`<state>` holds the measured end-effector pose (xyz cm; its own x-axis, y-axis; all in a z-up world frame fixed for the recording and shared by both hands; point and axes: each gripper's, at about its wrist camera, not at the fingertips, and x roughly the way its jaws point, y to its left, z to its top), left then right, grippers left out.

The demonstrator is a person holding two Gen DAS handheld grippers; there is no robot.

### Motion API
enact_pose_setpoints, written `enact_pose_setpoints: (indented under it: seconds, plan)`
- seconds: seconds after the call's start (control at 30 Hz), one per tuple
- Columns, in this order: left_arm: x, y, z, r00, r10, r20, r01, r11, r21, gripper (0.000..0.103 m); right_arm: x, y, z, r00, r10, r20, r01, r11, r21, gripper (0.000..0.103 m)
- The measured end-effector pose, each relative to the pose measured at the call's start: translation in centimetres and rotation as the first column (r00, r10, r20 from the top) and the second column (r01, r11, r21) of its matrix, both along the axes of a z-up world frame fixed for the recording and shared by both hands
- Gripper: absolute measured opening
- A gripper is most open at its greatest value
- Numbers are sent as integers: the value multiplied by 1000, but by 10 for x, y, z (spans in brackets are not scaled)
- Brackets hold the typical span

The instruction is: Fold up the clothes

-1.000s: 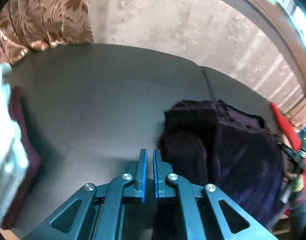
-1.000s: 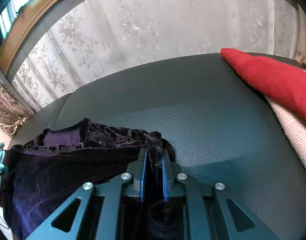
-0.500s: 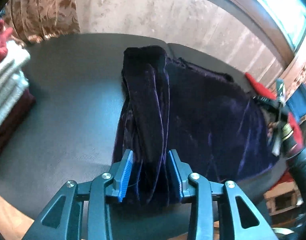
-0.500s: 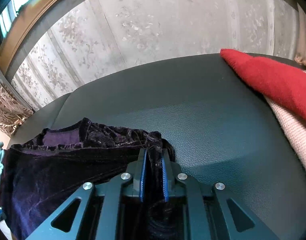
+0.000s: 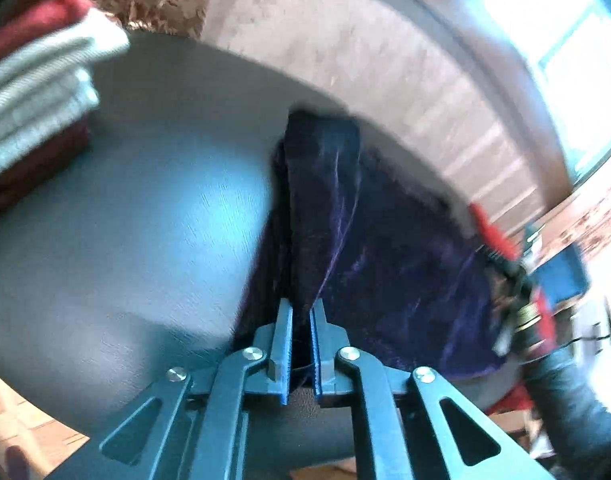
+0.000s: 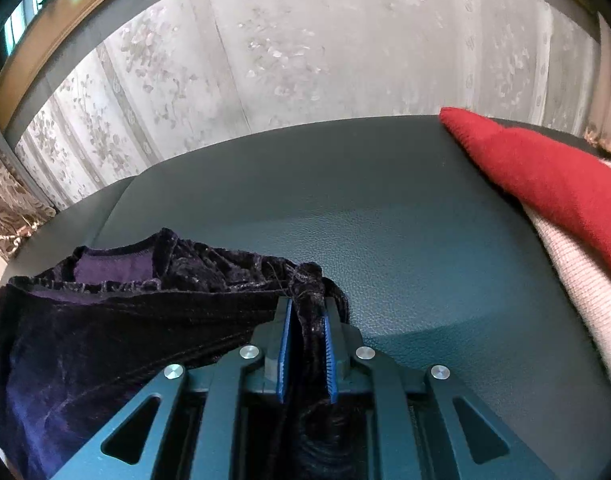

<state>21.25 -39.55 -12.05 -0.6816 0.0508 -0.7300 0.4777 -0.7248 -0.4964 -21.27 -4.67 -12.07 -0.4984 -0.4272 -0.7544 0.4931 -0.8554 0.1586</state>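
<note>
**Both grippers clamped on purple velvet garment over grey padded surface**

Left wrist view, left to right. A stack of folded clothes sits at 10 o'clock on the grey padded surface: a red piece on top, pale ribbed knits under it, a dark maroon piece at the bottom. The picture is motion-blurred. The left gripper stands at 6 o'clock with its blue-padded fingers drawn close together, pinching a bunched fold of the purple velvet garment. From the fingers the fold runs up toward 12 o'clock as a narrow band; the rest of the cloth spreads toward 3 o'clock across the surface. At 3 to 4 o'clock, past the garment's far edge, part of the other tool and a dark sleeve show, too blurred to detail.

Right wrist view, left to right. The garment fills the 8 o'clock area, its crushed edge and lighter purple lining facing up. The right gripper at 6 o'clock is clenched on a corner of the velvet, the cloth packed between its blue pads. Bare grey surface lies ahead toward 12 o'clock. At 2 to 3 o'clock a red knit lies on a cream knit; both are well apart from the garment.
</note>
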Motion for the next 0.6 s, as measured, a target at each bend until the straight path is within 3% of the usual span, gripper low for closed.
enact_pose_setpoints:
  seconds: [0.1, 0.23, 0.33, 0.57, 0.6]
  plan:
    - [17, -7, 1, 1000, 13, -23, -13, 1000, 12, 0, 1, 0, 0, 1000, -1, -4, 1, 1000, 6, 15]
    - [37, -10, -3, 999, 36, -35, -35, 999, 24, 4, 0, 1, 0, 1000, -1, -6, 1, 1000, 9, 15]
    - [53, -12, -5, 998, 54, -44, -52, 998, 33, 20, 0, 0, 0, 1000, -1, -10, 1, 1000, 17, 15]
    - [25, 16, -17, 998, -52, 20, 54, 996, -78, 32, 0, 1, 0, 1000, -2, -12, 2, 1000, 18, 15]
    - [20, 21, -19, 997, -69, 31, 71, 993, -95, 38, 1, 2, -1, 1000, -2, -12, 2, 1000, 18, 15]
